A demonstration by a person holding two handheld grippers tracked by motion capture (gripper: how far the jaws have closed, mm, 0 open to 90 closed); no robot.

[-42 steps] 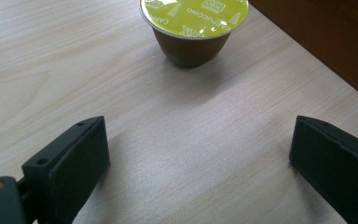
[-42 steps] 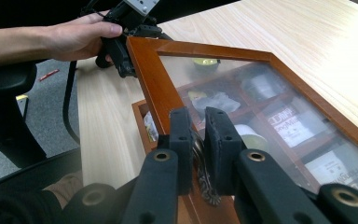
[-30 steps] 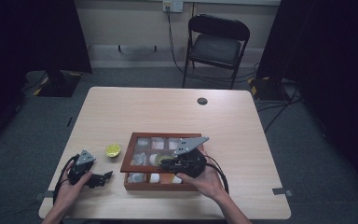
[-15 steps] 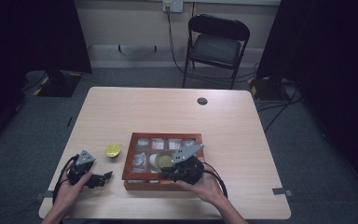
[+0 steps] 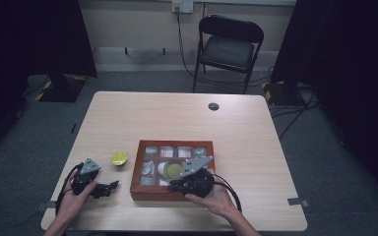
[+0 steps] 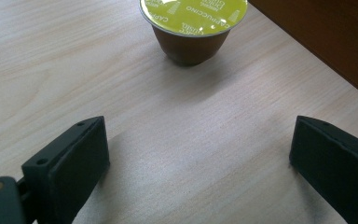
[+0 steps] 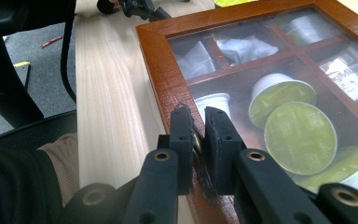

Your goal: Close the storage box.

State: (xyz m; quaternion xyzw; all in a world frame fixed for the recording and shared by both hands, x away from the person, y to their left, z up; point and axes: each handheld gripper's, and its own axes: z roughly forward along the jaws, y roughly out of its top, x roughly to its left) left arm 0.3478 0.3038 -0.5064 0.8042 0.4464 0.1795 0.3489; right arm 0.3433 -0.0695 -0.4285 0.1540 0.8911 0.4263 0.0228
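Since the earlier frame, the right tool [image 7: 199, 135] has been lowered with the glass lid of the reddish-brown wooden compartment box [image 5: 142, 184], its jaws clamped on the small metal lid pull [image 7: 196, 142], evidently to shut the box. The left tool [image 6: 200, 163], jaws apart, rests on the pale wooden counter [image 5: 256, 147] near the yellow-green-lidded coffee capsule [image 6: 192, 23], left outside.

Both grippers are black, each topped by a grey three-cornered plate and trailing a looped black cable. The left gripper [image 6: 196, 168] ends in two blocky black jaws with small screw holes; the right gripper [image 7: 199, 135] has matching jaws on black arms with brass-ringed pivot holes. A dark sleeve [image 7: 14, 186] shows beside them.
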